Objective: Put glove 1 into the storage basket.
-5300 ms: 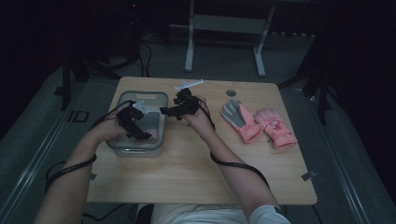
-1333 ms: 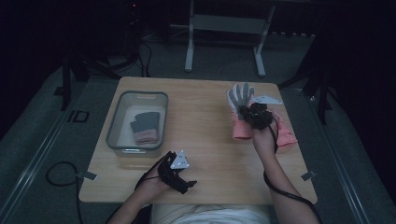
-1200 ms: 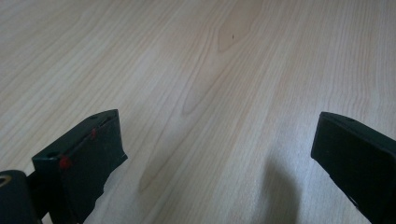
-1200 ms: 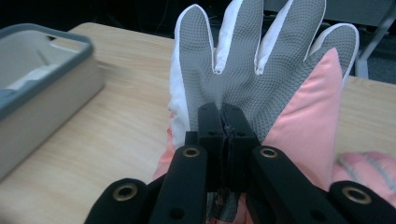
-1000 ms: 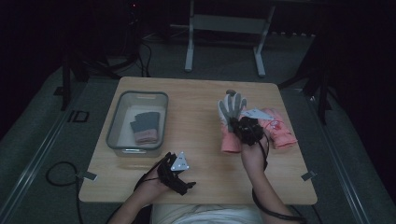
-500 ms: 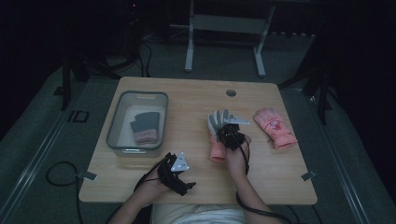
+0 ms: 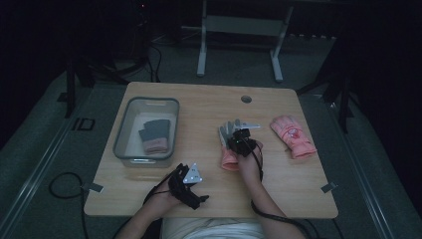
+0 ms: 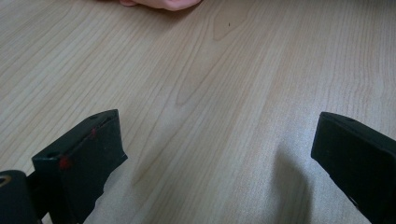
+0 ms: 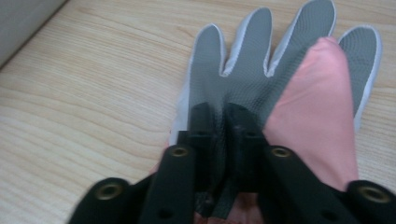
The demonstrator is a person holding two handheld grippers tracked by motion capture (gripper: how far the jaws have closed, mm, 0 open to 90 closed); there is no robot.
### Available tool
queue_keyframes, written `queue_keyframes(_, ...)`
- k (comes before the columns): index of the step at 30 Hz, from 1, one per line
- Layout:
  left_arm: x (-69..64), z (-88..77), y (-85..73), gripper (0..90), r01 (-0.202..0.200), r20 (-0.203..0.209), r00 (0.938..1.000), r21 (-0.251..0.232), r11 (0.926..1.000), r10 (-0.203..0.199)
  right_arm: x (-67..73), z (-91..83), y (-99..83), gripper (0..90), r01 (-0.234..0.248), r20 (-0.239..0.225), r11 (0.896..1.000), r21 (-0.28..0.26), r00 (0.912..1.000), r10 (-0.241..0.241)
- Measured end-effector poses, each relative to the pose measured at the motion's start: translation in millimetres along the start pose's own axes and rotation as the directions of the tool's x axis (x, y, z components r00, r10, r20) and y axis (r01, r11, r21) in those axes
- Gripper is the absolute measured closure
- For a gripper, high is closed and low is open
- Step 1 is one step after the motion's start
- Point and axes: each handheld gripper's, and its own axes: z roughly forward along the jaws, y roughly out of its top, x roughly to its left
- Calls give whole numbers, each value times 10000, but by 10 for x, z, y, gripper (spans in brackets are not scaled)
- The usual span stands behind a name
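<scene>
A pink glove with a grey palm [image 7: 228,149] [image 9: 247,70] lies flat on the wooden table [image 7: 199,114], fingers pointing away from the person. My right gripper [image 7: 242,140] [image 9: 223,114] sits on it, and its jaws have just been opening a little. They still pinch a fold of the grey palm fabric between them. The second pink glove [image 7: 292,135] lies to the right, apart from the first. My left gripper [image 7: 193,193] [image 8: 215,140] rests near the table's front edge, its jaws wide open over bare wood.
A clear plastic bin [image 7: 122,134] stands at the left of the table with a grey and pink glove [image 7: 155,135] inside. A round cable hole [image 7: 246,99] sits near the far edge. Cables trail off the front edge.
My right gripper has carried the glove leftward and toward the person, away from the second glove, and lowered it flat onto the table. The left gripper has stayed where it was.
</scene>
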Motion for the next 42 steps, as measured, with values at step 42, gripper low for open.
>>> queue_keyframes(42,25,-17,-9,19,12,89,10000,-46,10000,-12,-2414,-689,-139,483,1590,1363,9870,218,9776,-1604)
